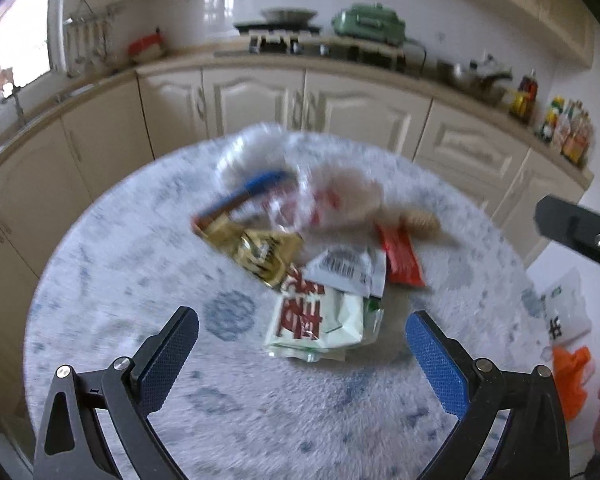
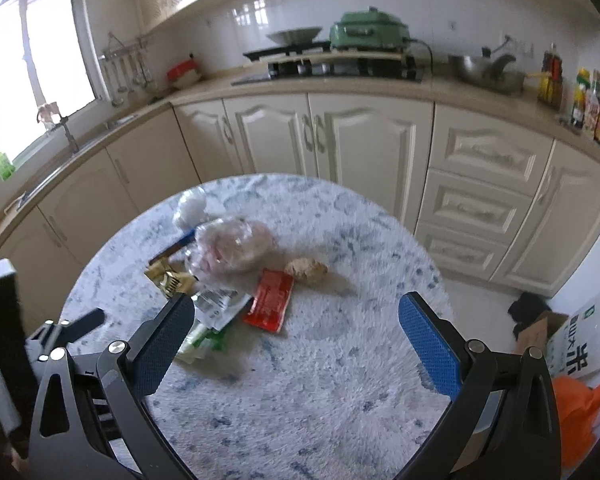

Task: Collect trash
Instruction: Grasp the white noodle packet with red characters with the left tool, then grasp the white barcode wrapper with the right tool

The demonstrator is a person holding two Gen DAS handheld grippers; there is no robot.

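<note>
Both the left gripper (image 1: 302,354) and the right gripper (image 2: 296,342) are held spread wide and empty at frame bottom, presumably for grasping, above the crumpled green-and-white wrapper (image 1: 320,320) and flat red sachet (image 2: 270,300) heaped mid-frame on the round blue-flecked white table (image 2: 340,392).

Round table (image 2: 340,380), white cover with blue mottling. Landmark: red sachet (image 2: 270,300), flat on the cover. Left of it: white-green wrapper (image 1: 320,320), barcode packet (image 1: 342,266), gold wrapper (image 1: 256,252). Behind it: crumpled clear plastic bag (image 2: 230,246). Right of it, near: brown lump (image 2: 306,269).
</note>
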